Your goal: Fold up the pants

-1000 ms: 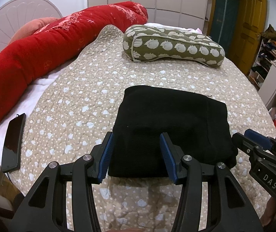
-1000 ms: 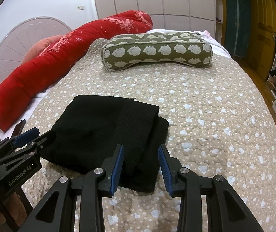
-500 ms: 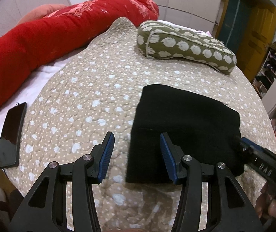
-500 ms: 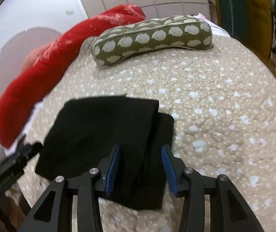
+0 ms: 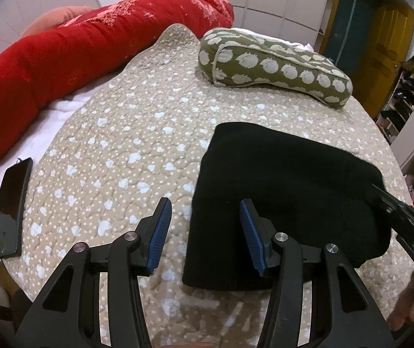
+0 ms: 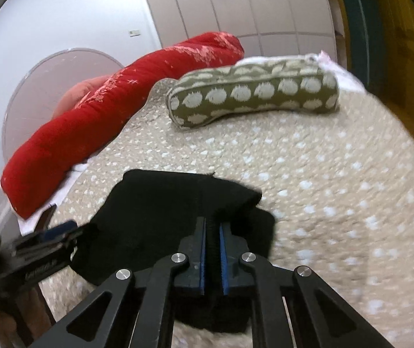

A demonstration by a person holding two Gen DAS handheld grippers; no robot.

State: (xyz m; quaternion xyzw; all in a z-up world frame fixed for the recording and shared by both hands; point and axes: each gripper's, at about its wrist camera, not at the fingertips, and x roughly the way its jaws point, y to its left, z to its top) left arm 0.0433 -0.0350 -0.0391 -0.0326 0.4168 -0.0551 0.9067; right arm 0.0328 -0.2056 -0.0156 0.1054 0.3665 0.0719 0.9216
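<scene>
Your right gripper (image 6: 212,229) is clamped on a fold of the black pants (image 6: 163,211) at lower centre of the right wrist frame; dark fabric fills the narrow slit between its blue pads (image 6: 202,258). Your left gripper (image 5: 204,232) stands wide apart at bottom centre of the left wrist frame, nothing between its fingers, straddling the left edge of the pants (image 5: 279,191), which lie folded in a dark block at right of centre on the dotted beige quilt (image 5: 125,133). Right gripper (image 5: 404,220) enters from the right edge, meeting the pants' far corner. Olive spotted bolster pillow (image 5: 276,66) at upper right, red rolled duvet (image 5: 70,58) across upper left, black phone (image 5: 11,207) at left edge.
</scene>
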